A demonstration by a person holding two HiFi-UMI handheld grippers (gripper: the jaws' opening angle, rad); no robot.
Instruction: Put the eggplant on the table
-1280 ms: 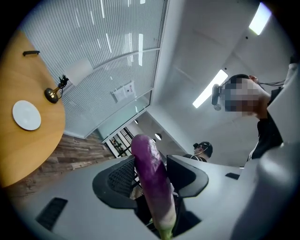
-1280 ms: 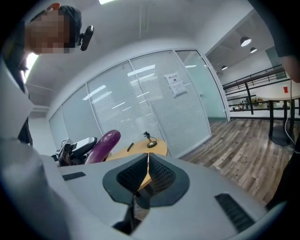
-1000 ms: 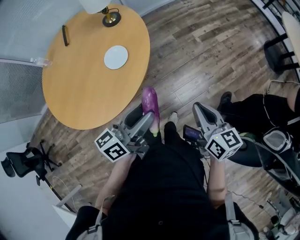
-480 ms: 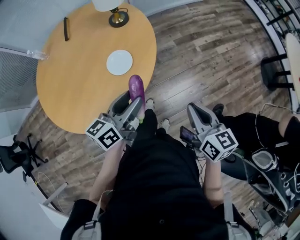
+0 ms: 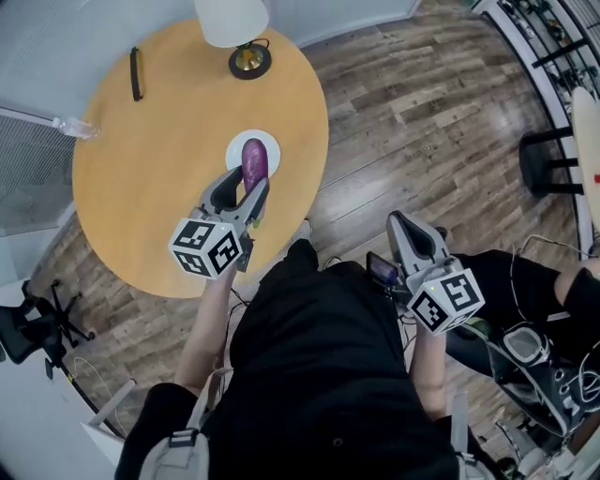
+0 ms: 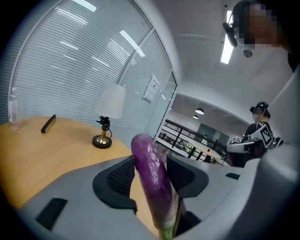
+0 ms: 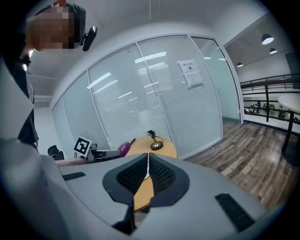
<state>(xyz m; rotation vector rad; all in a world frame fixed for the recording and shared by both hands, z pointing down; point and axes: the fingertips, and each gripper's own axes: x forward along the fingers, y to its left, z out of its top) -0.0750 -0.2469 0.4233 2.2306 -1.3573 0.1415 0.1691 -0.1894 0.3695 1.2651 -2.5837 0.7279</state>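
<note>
A purple eggplant (image 5: 254,161) with a green stem end is held upright in my left gripper (image 5: 242,195), which is shut on it above the round wooden table (image 5: 159,187). Its tip hangs over the white plate (image 5: 236,147). In the left gripper view the eggplant (image 6: 152,176) runs between the two jaws, stem toward the camera. My right gripper (image 5: 410,234) hangs off the table over the floor at the person's right side, its jaws closed together with nothing between them (image 7: 146,176).
A lamp with a white shade (image 5: 232,19) and brass base (image 5: 249,60) stands at the table's far edge. A dark bar (image 5: 136,73) and a clear bottle (image 5: 73,128) lie at the table's left. A seated person's legs (image 5: 525,281) are at the right, an office chair (image 5: 28,328) at the left.
My left gripper has carried the eggplant from over the floor by the table's edge to above the table, over the white plate. The right gripper has stayed at the person's side.
</note>
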